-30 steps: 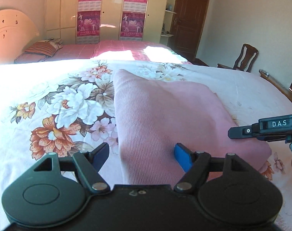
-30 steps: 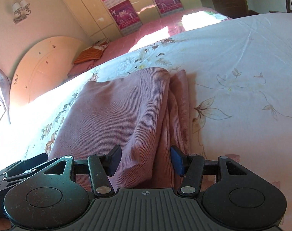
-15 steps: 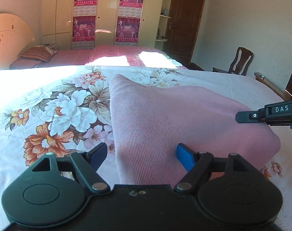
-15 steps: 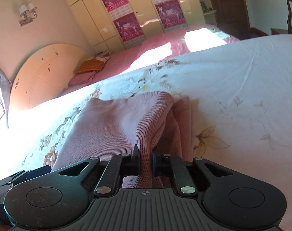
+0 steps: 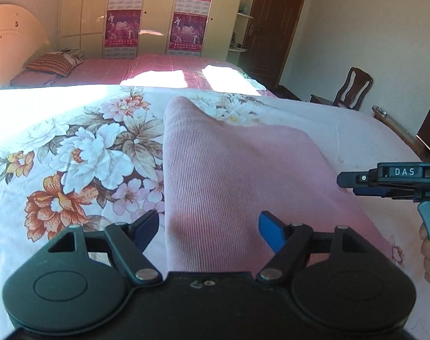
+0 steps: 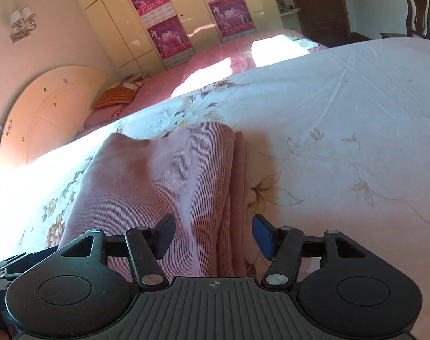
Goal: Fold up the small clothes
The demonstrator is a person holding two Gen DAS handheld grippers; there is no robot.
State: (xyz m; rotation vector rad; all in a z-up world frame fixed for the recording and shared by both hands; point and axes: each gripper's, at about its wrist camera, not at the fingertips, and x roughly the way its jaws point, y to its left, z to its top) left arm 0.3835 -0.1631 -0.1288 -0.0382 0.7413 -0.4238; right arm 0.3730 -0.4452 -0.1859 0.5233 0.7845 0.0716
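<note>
Looking down the right gripper (image 6: 213,235) first: its jaws are standing apart, having just been opening again after a pinch, and the layered right-hand edge of the pink ribbed garment (image 6: 169,181) is sitting between the pads without either pad pressing on it. So it's released, not gripping. The left gripper (image 5: 208,231) is open wide too, straddling the garment's near left edge, with its left finger (image 5: 145,228) over the floral bedsheet (image 5: 73,153) and its right finger over the knit, nothing clamped.

The garment is lying folded on the sheet, its long axis running away from both grippers toward the headboard side, so both sets of fingers are parked at the near short end. From the left wrist view the right gripper's tip is hovering near the garment's right edge, with the person's hand (image 5: 429,255) on the trigger.

My guess is the next fold is going near-to-far, bringing this near end up over the far end. Each hand is about equally close to its own corner. The far-left corner is poking up a bit, and the stacked layers on the right look like they could slip apart if only the top one gets grabbed.

Farther back are a second bed with a striped pillow (image 5: 52,63), the wardrobe with posters, and a wooden chair (image 5: 353,87).
</note>
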